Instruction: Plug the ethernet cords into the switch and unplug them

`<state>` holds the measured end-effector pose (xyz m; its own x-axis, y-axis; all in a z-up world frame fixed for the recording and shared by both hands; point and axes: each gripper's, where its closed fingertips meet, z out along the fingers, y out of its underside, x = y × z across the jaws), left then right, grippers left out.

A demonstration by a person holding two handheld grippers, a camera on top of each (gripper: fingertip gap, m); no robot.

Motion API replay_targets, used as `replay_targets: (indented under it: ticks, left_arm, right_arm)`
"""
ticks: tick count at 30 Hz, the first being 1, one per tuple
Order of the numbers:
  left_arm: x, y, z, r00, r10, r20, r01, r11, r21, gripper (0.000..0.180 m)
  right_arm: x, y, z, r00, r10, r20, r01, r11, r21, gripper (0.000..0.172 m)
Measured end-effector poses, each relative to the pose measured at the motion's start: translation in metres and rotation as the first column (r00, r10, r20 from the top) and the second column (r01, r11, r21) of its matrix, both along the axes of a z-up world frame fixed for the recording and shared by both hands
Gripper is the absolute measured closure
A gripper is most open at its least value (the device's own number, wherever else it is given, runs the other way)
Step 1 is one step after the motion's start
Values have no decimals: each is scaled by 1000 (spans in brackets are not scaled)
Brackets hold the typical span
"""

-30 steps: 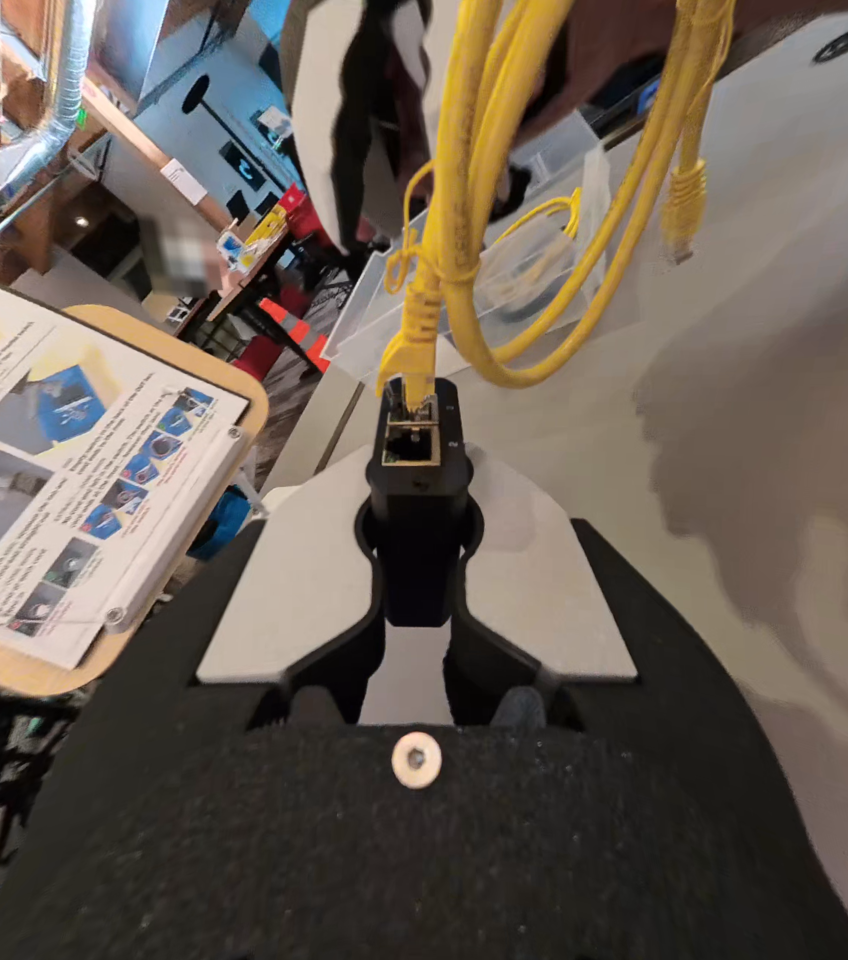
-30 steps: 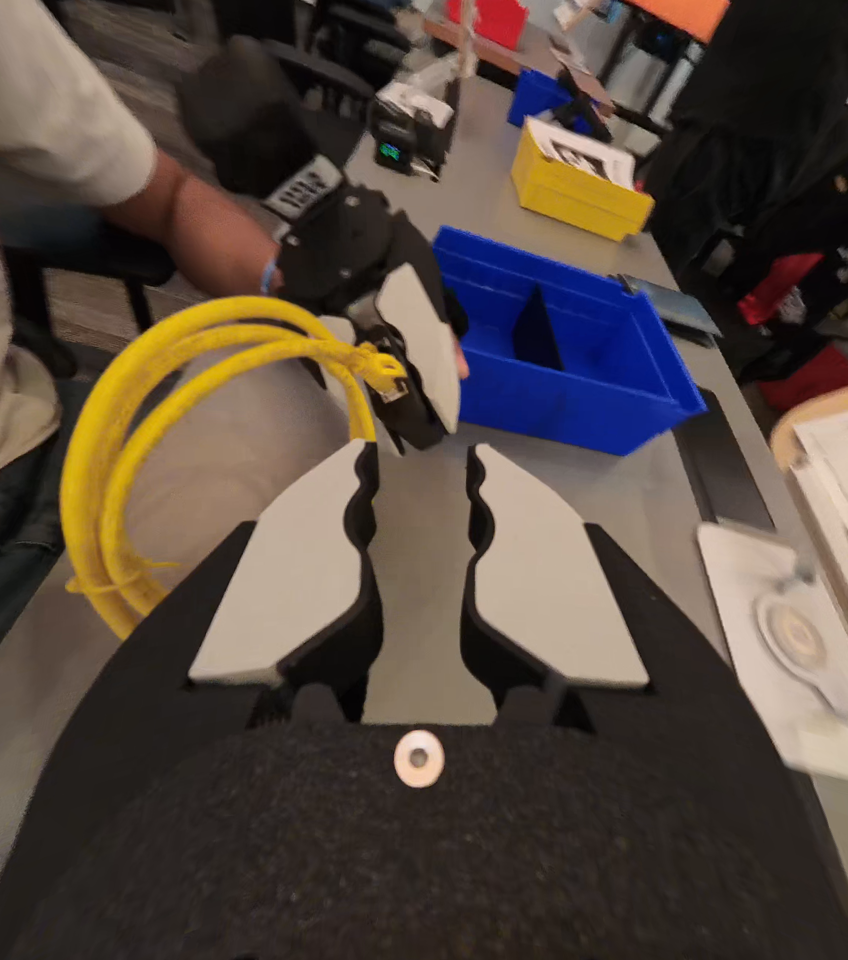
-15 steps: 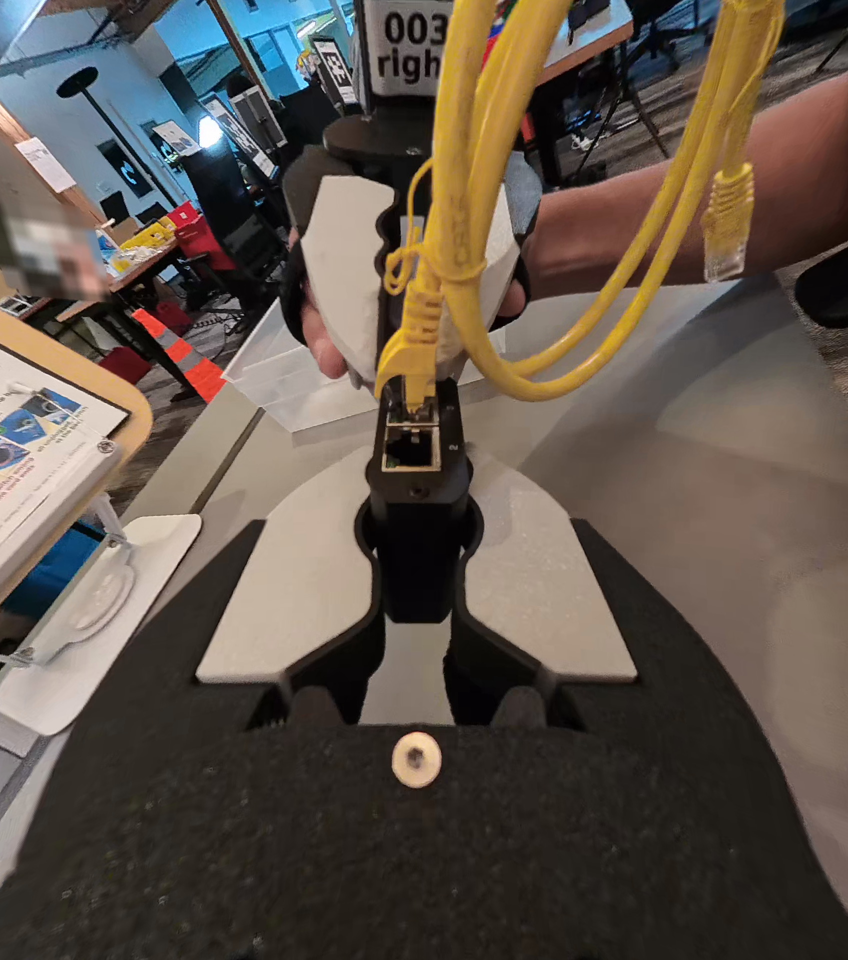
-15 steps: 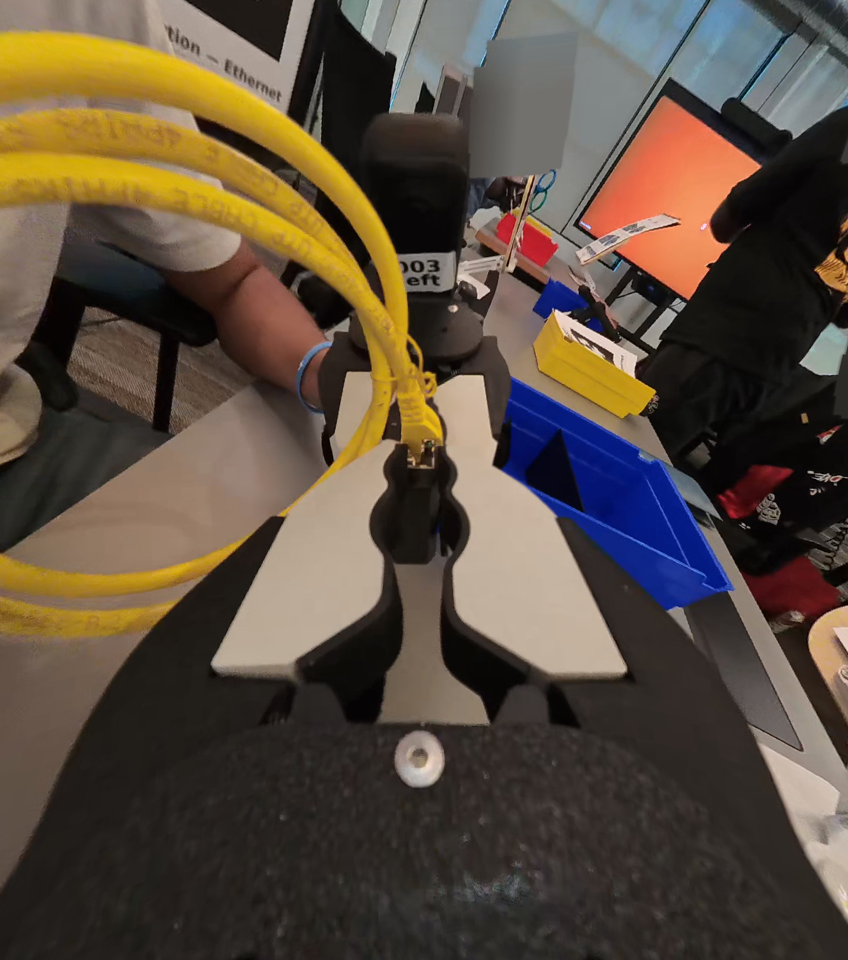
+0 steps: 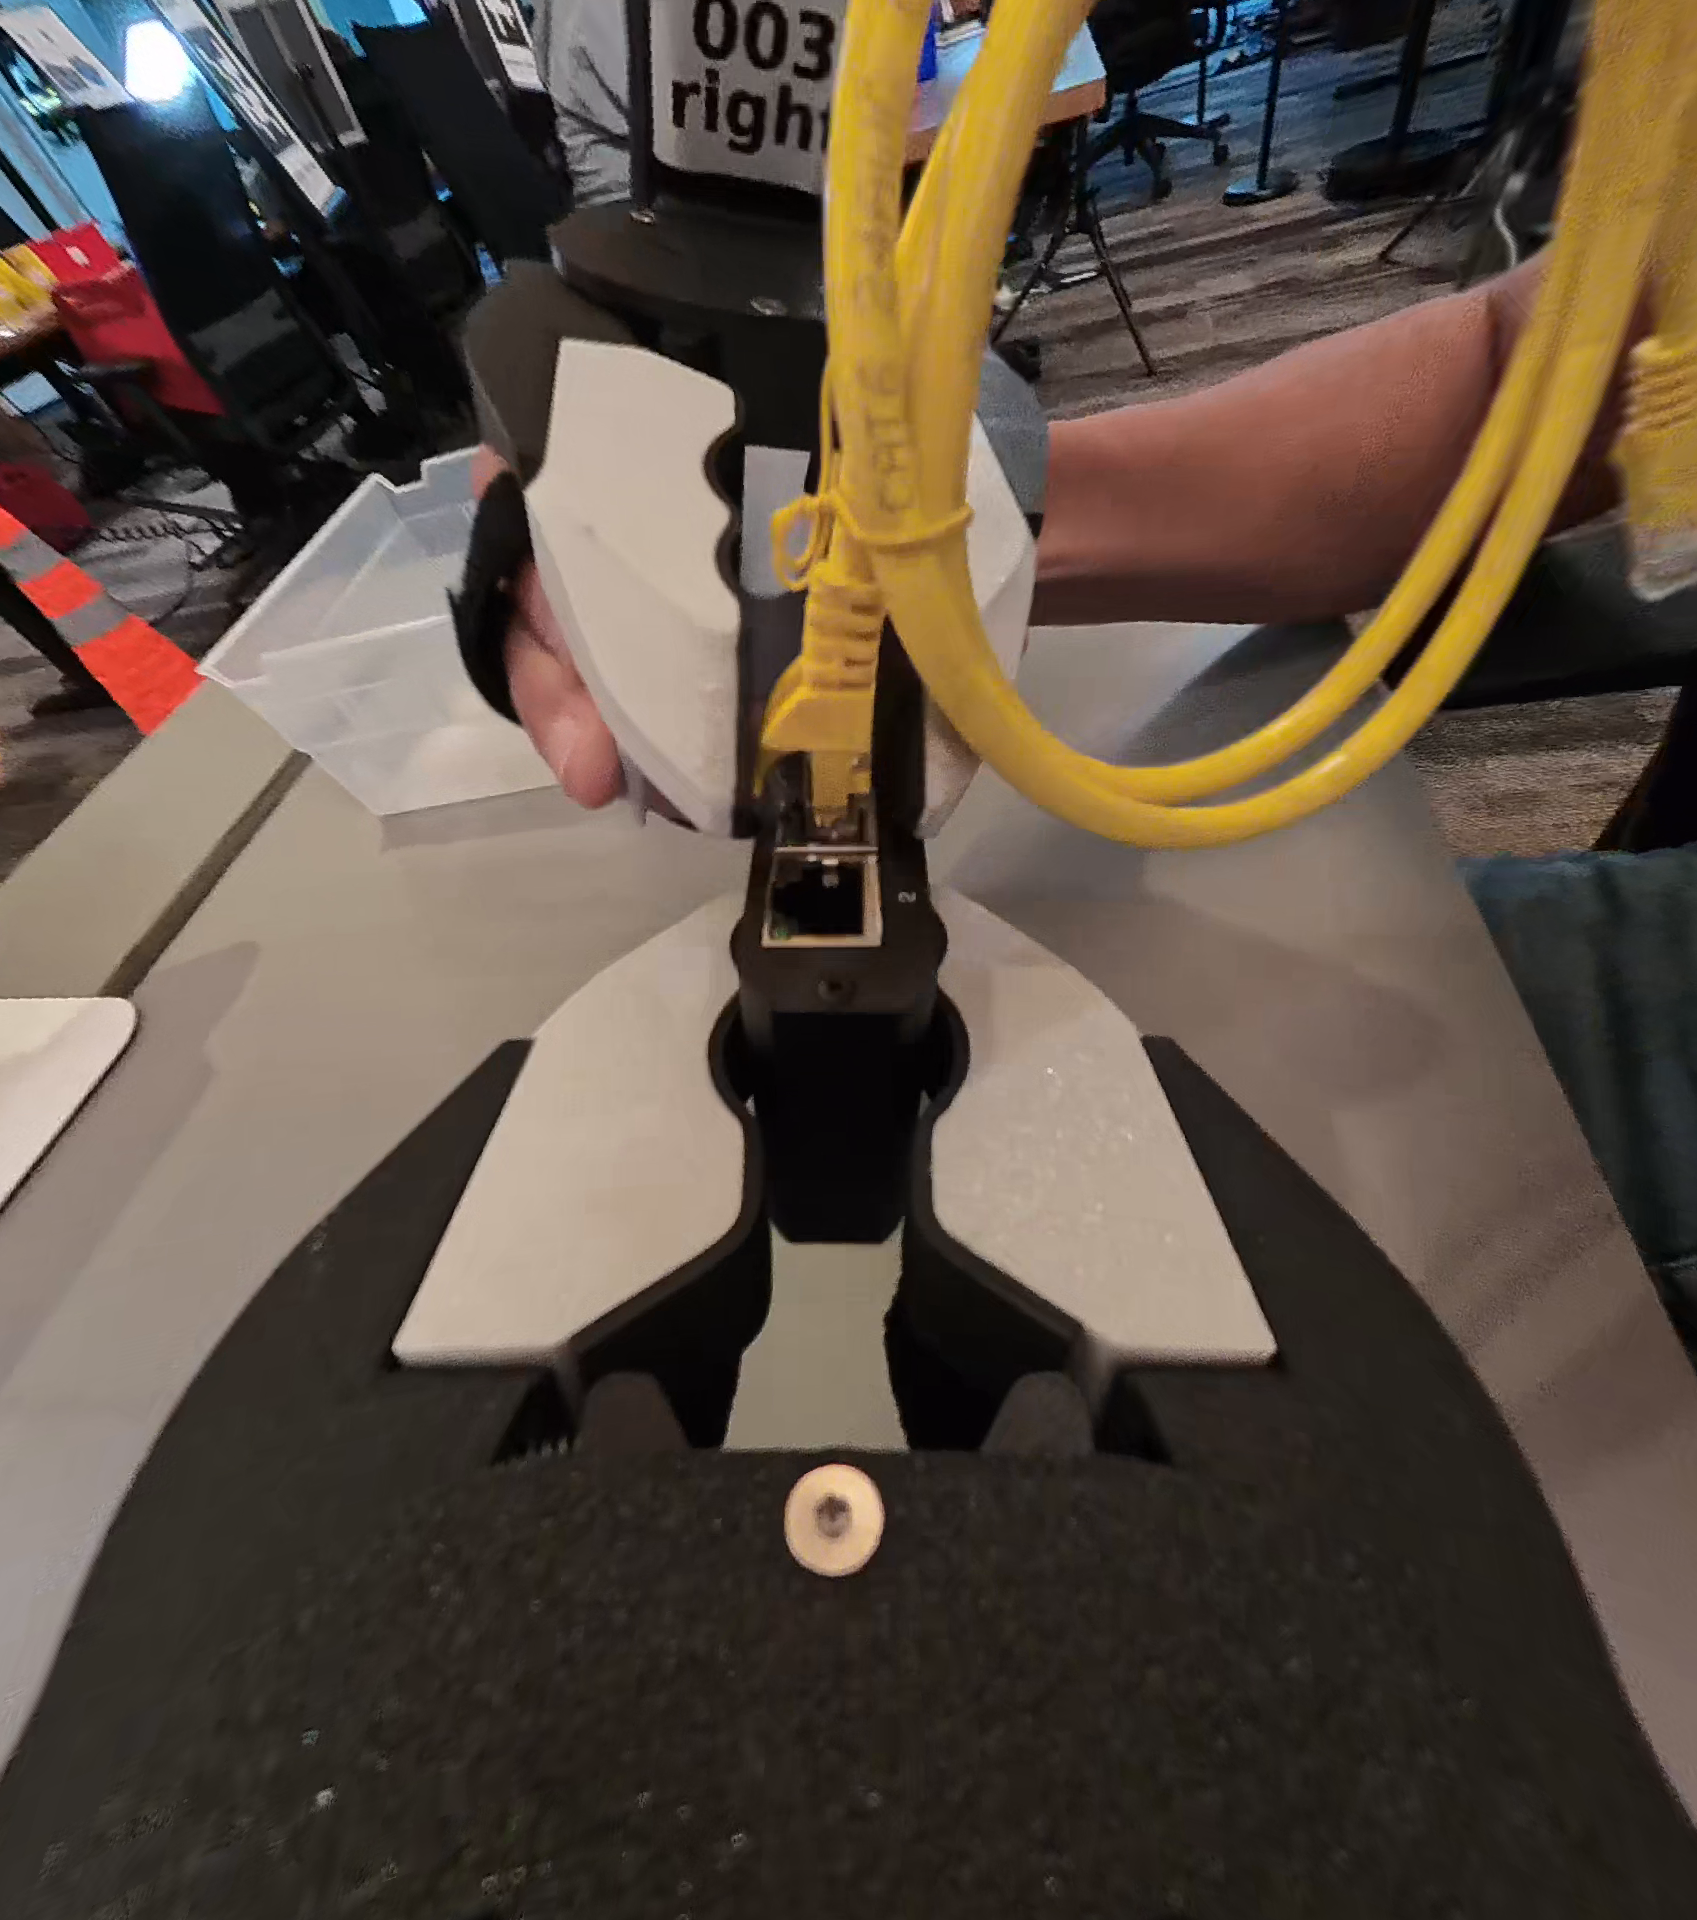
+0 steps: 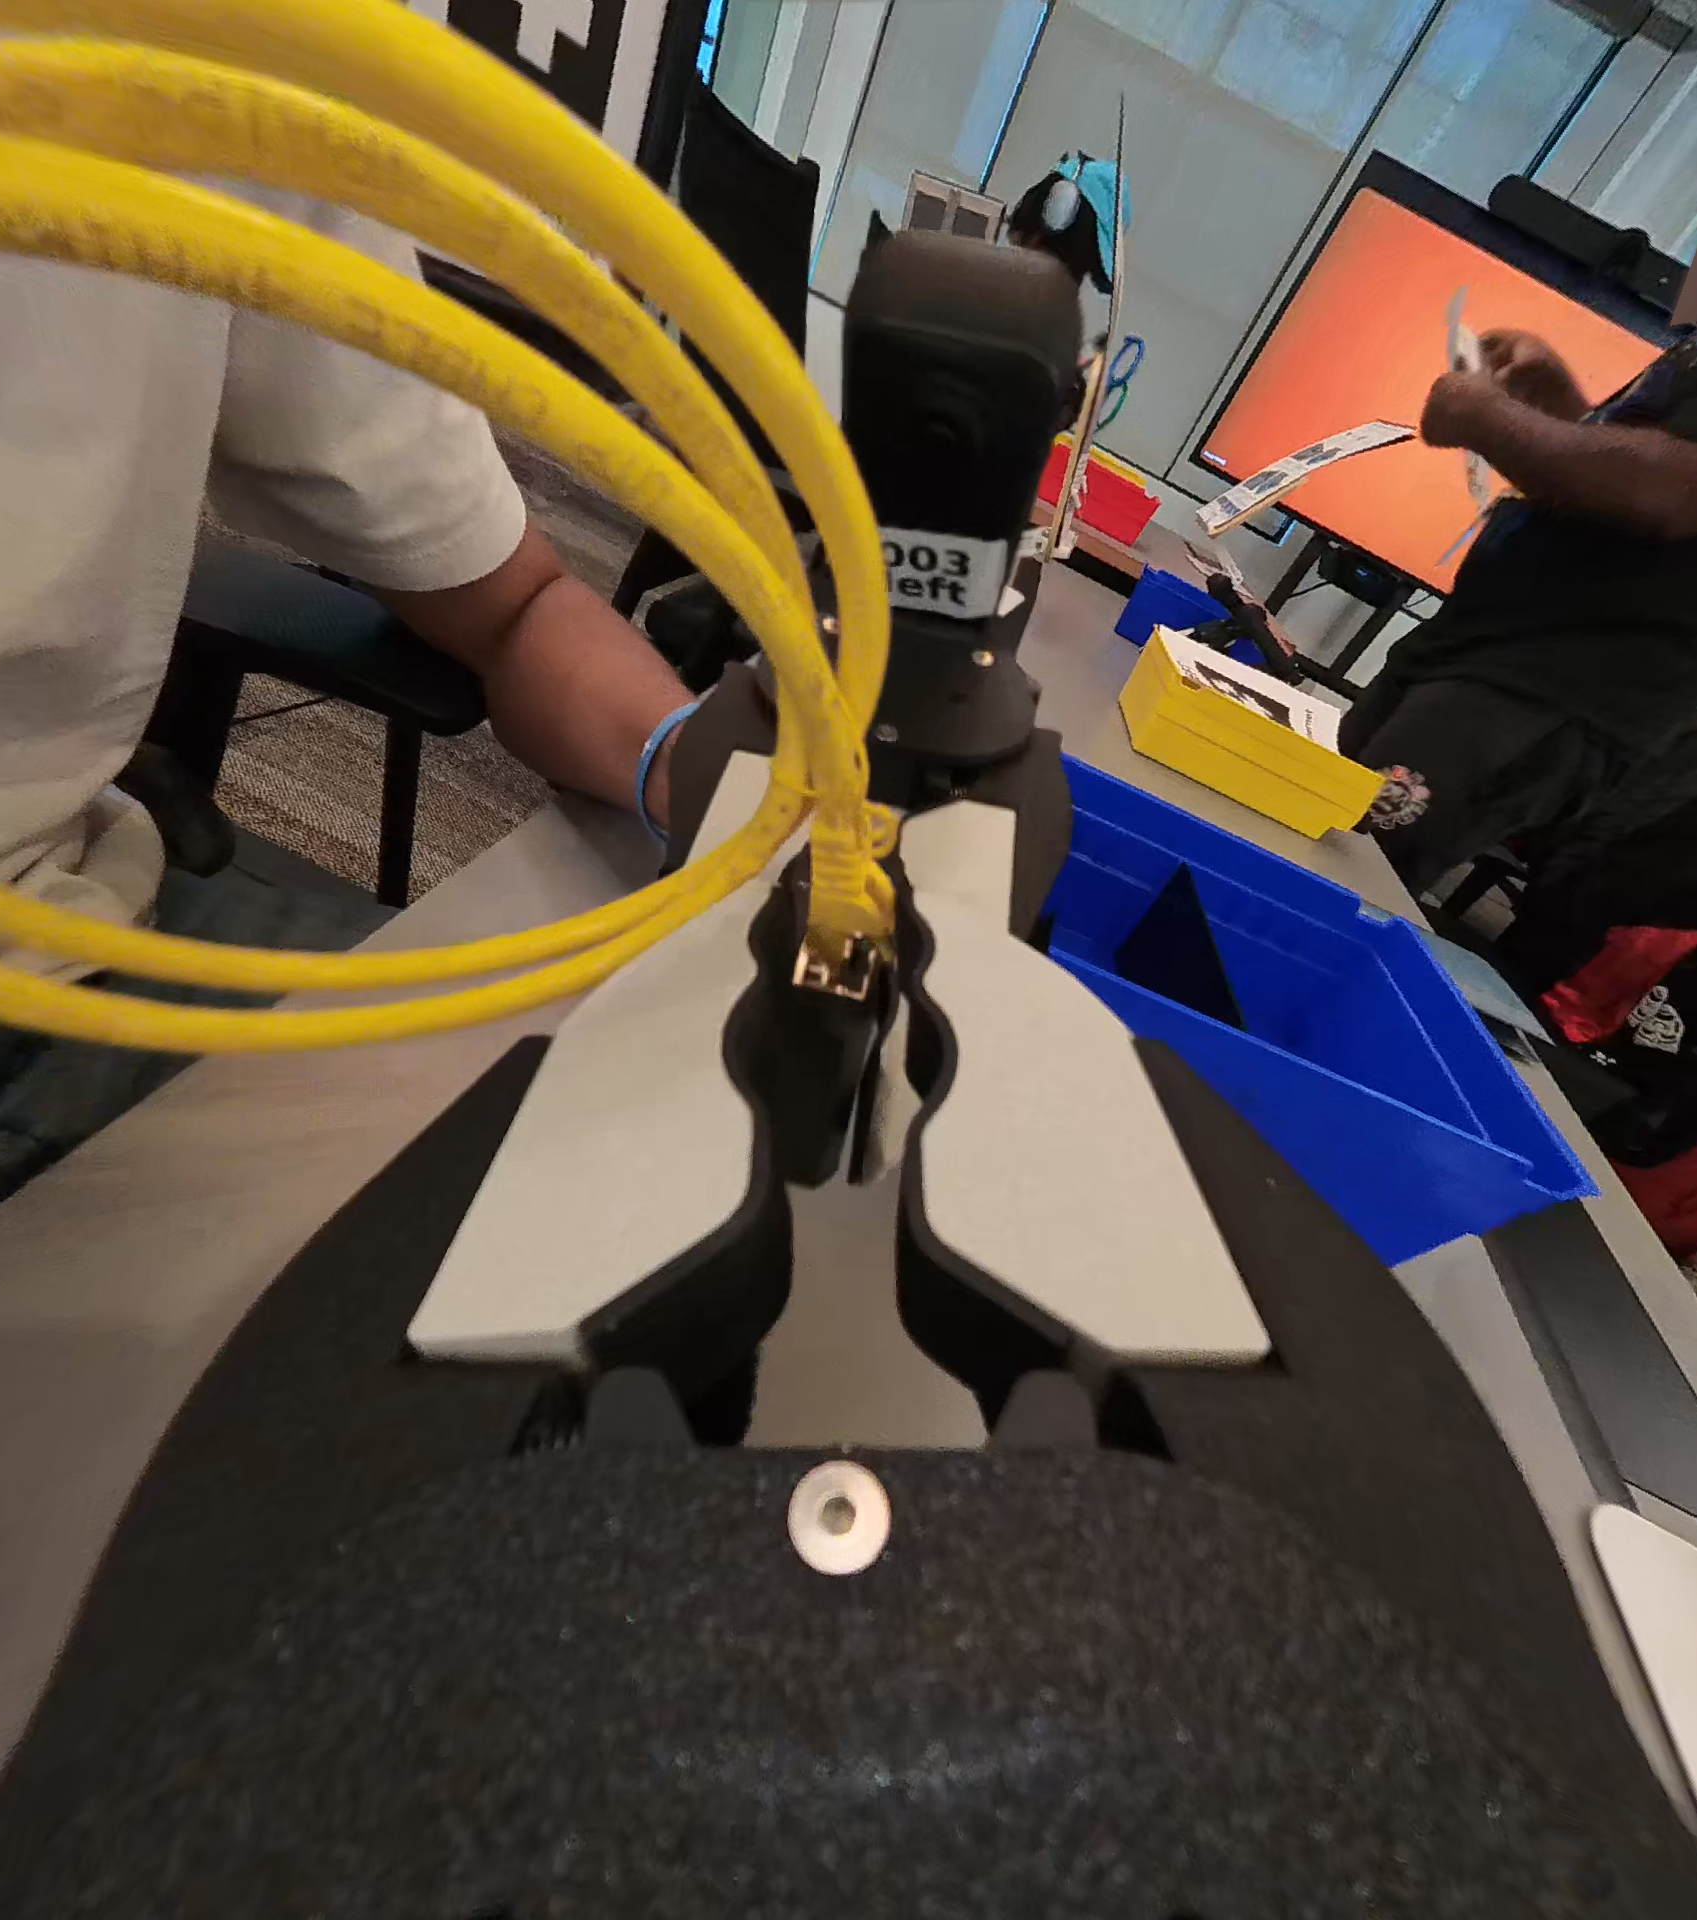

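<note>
L gripper (image 5: 839, 1049) jaws clamp black switch (image 5: 828, 1101); R gripper (image 6: 839, 1023) jaws narrow round switch end (contact unclear).

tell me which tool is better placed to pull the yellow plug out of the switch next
Probably the right tool: it already straddles the yellow plug at the switch's far port. The left tool is clamped on the black switch and should keep it steady.

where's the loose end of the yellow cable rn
In the left wrist view the free plug dangles at upper right, in front of the person's forearm, above the table.
</note>
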<state>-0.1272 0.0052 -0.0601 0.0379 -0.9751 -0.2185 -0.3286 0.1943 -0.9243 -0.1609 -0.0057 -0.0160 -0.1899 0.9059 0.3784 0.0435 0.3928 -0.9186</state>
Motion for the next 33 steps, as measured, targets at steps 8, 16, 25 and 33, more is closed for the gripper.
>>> replay_targets:
  ticks: [8, 16, 25, 33]
  left_arm:
    - [-5, 8, 5, 999, 50, 10, -50, 998, 41, 155]
    - [-5, 11, 4, 998, 62, 12, -62, 998, -6, 155]
    - [-3, 8, 5, 999, 49, 18, -49, 998, -35, 155]
    - [-5, 13, 3, 998, 62, 13, -61, 997, -43, 155]
  right_arm:
    - [-2, 6, 4, 998, -32, -63, 31, 999, -11, 156]
    - [-1, 12, 4, 995, -65, -75, 62, 997, -49, 157]
    - [-2, 9, 4, 998, -25, -62, 21, 998, -60, 159]
    - [-4, 13, 2, 998, -28, -51, 20, 988, -155, 160]
